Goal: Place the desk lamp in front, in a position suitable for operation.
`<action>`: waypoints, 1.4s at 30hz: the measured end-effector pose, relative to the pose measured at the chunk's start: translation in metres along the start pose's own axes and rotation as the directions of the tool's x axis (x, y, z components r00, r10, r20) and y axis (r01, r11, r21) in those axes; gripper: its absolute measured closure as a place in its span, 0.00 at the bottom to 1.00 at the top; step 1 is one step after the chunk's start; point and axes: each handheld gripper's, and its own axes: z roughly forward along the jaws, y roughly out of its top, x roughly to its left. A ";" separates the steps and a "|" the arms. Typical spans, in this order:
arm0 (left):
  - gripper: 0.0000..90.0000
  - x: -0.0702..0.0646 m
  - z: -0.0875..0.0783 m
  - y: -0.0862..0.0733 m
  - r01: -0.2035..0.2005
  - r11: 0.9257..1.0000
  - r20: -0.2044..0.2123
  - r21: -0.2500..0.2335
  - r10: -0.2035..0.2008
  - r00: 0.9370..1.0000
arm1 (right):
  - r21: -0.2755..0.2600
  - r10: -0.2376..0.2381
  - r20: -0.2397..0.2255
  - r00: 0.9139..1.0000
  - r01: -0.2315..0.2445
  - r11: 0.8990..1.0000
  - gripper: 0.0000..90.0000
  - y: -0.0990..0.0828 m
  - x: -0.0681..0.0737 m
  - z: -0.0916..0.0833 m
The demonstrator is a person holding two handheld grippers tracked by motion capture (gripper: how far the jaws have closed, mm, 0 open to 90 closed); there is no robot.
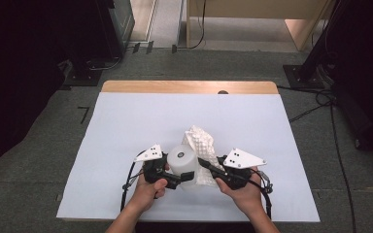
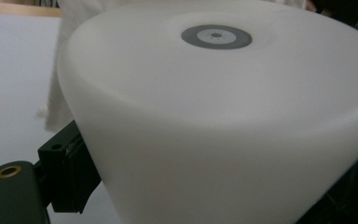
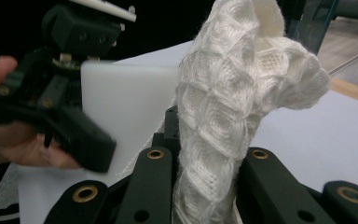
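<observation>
Jaws of the left gripper (image 1: 175,178) clamped the white cylinder (image 1: 182,161), which stood upright near the front of the white table cover (image 1: 126,126) in the high view; the left gripper view added a grey ringed disc (image 2: 216,36) on its flat top. The right gripper (image 1: 209,165) pinched the white waffle-knit cloth (image 3: 223,121), and its own view showed the folds squeezed between its jaws, apparently touching the cylinder's side.
</observation>
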 end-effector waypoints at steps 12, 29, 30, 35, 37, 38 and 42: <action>0.09 0.008 -0.010 0.003 0.033 0.999 -0.010 -0.018 -0.033 0.999 | 0.053 -0.034 -0.044 0.998 0.036 0.998 0.88 -0.002 0.007 0.010; 0.09 0.013 -0.017 0.007 0.055 0.998 -0.027 -0.036 -0.056 0.998 | 0.103 -0.038 -0.055 0.998 0.043 0.994 0.88 -0.009 0.004 0.016; 0.09 0.013 -0.016 0.007 0.050 0.998 -0.026 -0.027 -0.051 0.998 | 0.092 -0.035 -0.048 0.998 0.039 0.995 0.88 -0.007 0.006 0.015; 0.09 0.005 -0.002 0.002 0.011 0.999 -0.027 0.037 -0.010 1.000 | 0.011 -0.053 -0.024 0.998 0.054 0.998 0.88 0.002 0.008 0.006; 0.09 0.005 -0.002 0.003 0.014 0.999 -0.030 0.036 -0.013 0.999 | 0.009 -0.050 -0.025 0.998 0.051 0.999 0.88 0.002 0.008 0.005; 0.09 0.006 -0.003 0.003 0.017 0.999 -0.033 0.033 -0.016 0.999 | 0.016 -0.047 -0.029 0.998 0.047 0.999 0.88 0.001 0.007 0.005; 0.09 0.010 -0.012 0.006 0.032 0.999 -0.052 -0.005 -0.033 0.998 | 0.092 -0.032 -0.050 0.998 0.037 0.995 0.88 -0.008 0.004 0.014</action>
